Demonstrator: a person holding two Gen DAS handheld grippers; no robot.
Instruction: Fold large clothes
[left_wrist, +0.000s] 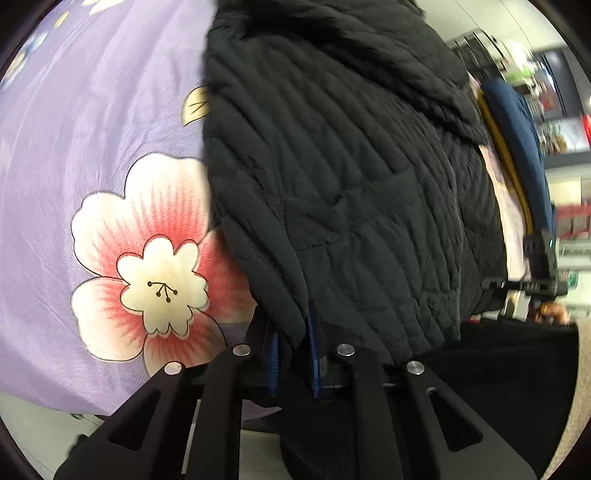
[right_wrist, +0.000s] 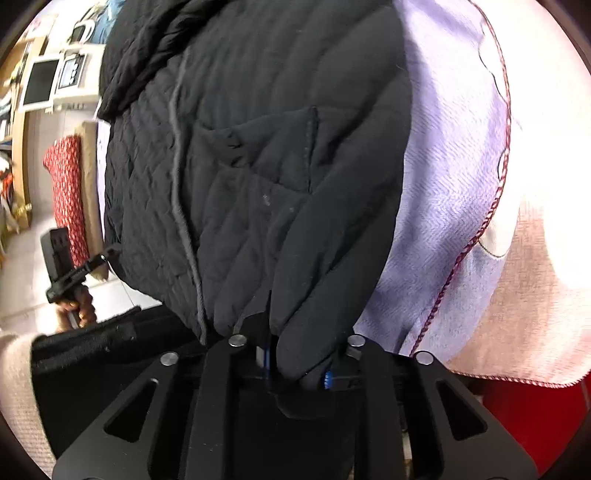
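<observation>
Tongs on both sides are gripping the hem of the black quilted jacket (left_wrist: 351, 177), which is lying spread across a lilac floral sheet (left_wrist: 92, 147); the left tongs (left_wrist: 293, 363) are clamping a thin fold of the bottom edge between blue pads; the right tongs (right_wrist: 297, 365) are pinching a thicker roll of fabric at the opposite corner, below the patch pocket (right_wrist: 255, 155); holding both lower corners at once is likely meant to keep the hem taut and level, so the bottom half can be carried up over the chest in one even fold; the collar end is lying farthest away, untouched.
</observation>
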